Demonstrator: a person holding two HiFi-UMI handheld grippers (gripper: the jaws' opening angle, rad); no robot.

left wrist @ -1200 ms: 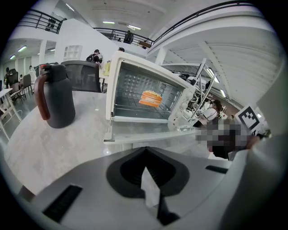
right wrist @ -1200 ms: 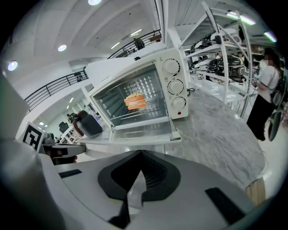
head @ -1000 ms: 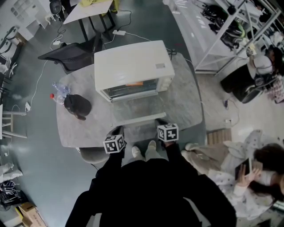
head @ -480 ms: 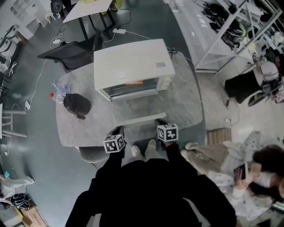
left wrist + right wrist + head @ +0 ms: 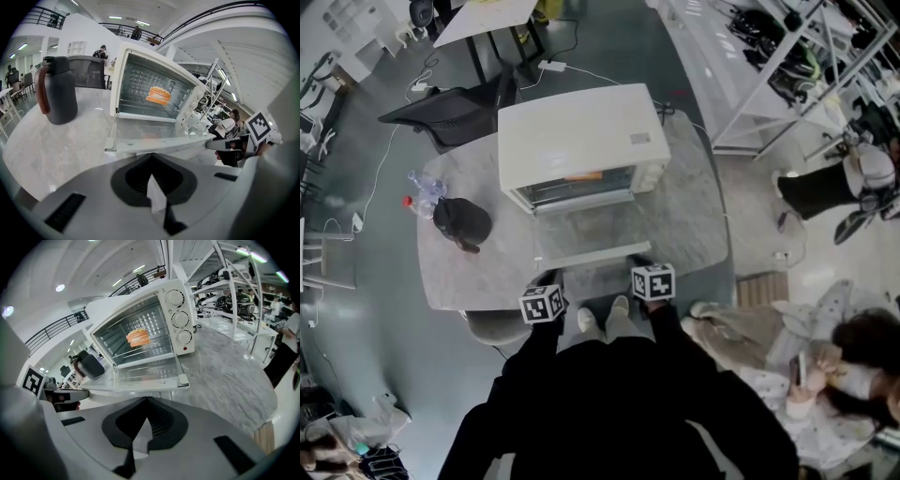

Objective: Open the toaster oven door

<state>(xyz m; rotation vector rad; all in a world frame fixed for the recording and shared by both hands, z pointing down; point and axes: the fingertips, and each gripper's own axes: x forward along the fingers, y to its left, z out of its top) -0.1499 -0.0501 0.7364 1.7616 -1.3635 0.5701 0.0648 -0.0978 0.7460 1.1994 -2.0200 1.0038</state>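
1. Toaster oven door (image 5: 591, 230) lies folded down flat from the front of the white toaster oven (image 5: 581, 131). Its handle edge points toward the near edge of the marble table (image 5: 698, 211).
2. Orange food (image 5: 158, 95) sits on the wire rack inside the open cavity.
3. Left gripper (image 5: 547, 281) and right gripper (image 5: 642, 265) hover at the table's near edge, just short of the handle, one toward each end. Each claw is pressed together and pinches nothing.
4. Black jug (image 5: 461, 222) with a reddish handle stands near the left edge, apart from the door. A clear plastic bottle (image 5: 422, 192) lies just beside it.
5. Dark office chair (image 5: 450, 117) stands beyond the far left corner.
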